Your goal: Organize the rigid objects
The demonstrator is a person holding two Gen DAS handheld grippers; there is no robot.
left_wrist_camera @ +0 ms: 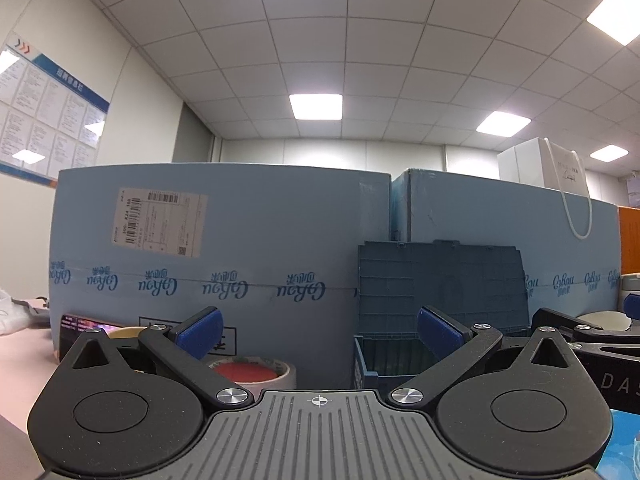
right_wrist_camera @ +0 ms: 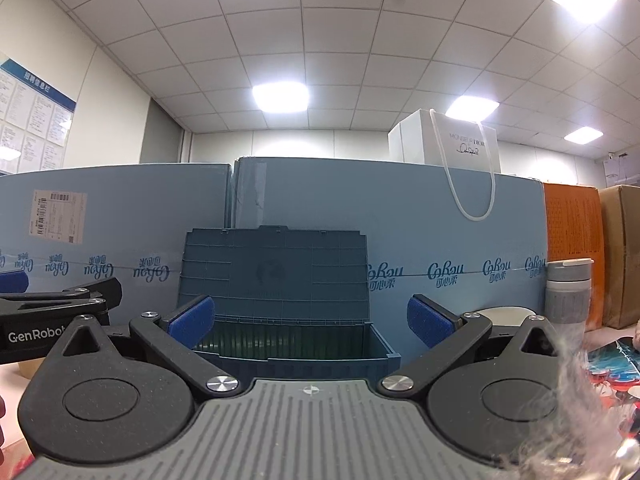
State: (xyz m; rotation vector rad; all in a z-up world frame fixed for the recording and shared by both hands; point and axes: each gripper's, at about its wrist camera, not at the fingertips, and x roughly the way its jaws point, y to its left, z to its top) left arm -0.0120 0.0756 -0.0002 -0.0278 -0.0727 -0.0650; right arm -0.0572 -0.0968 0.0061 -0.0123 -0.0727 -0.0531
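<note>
A dark blue plastic storage box [right_wrist_camera: 280, 340] with its lid [right_wrist_camera: 276, 272] raised stands on the table, straight ahead of my right gripper [right_wrist_camera: 310, 322], which is open and empty. The box also shows in the left wrist view [left_wrist_camera: 400, 356], ahead and to the right of my left gripper [left_wrist_camera: 320, 330], which is open and empty. A roll of tape [left_wrist_camera: 256, 374] with a red core lies just ahead of the left gripper. A second roll [left_wrist_camera: 128, 333] lies to its left. A grey lidded cup [right_wrist_camera: 568, 296] stands right of the box.
Two big light blue cartons [left_wrist_camera: 224, 248] form a wall behind the box. A white paper bag [right_wrist_camera: 452, 144] sits on top. An orange box [right_wrist_camera: 572, 224] and a brown carton [right_wrist_camera: 622, 256] stand at the far right. A white bowl [right_wrist_camera: 504, 314] and colourful packets [right_wrist_camera: 612, 364] lie near the cup.
</note>
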